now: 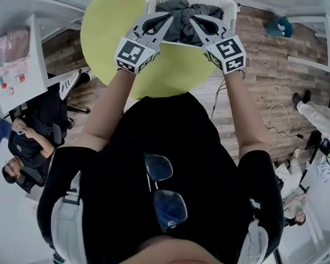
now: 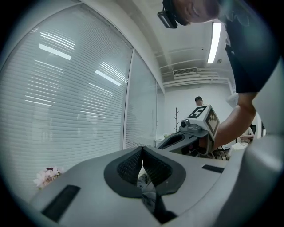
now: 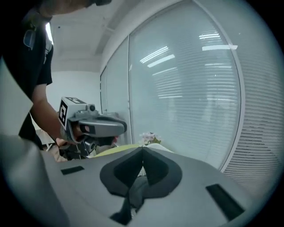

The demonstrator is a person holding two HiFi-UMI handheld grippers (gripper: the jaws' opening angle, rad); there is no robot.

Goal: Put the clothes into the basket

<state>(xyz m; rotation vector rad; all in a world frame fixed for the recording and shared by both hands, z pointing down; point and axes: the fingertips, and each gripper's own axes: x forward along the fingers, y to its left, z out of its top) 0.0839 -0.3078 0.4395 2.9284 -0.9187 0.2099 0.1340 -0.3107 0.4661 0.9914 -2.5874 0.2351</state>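
Clothes (image 1: pixel 183 18), a dark grey bundle, are showing over the opening of the white basket (image 1: pixel 231 7), which is standing at the far edge of the yellow-green round table (image 1: pixel 174 73) in the head view. The left gripper (image 1: pixel 169 18) and the right gripper (image 1: pixel 193 21) are meeting the bundle from either side.

In the left gripper view, the left jaws are pressing together, pinching a fold of grey cloth low between the pads. The other gripper is showing just beyond, against window blinds (image 2: pixel 66 88).

In the right gripper view, the right jaws are likewise clamping grey fabric, which is hanging down between them. Pink flowers (image 3: pixel 148 137) are showing beyond.
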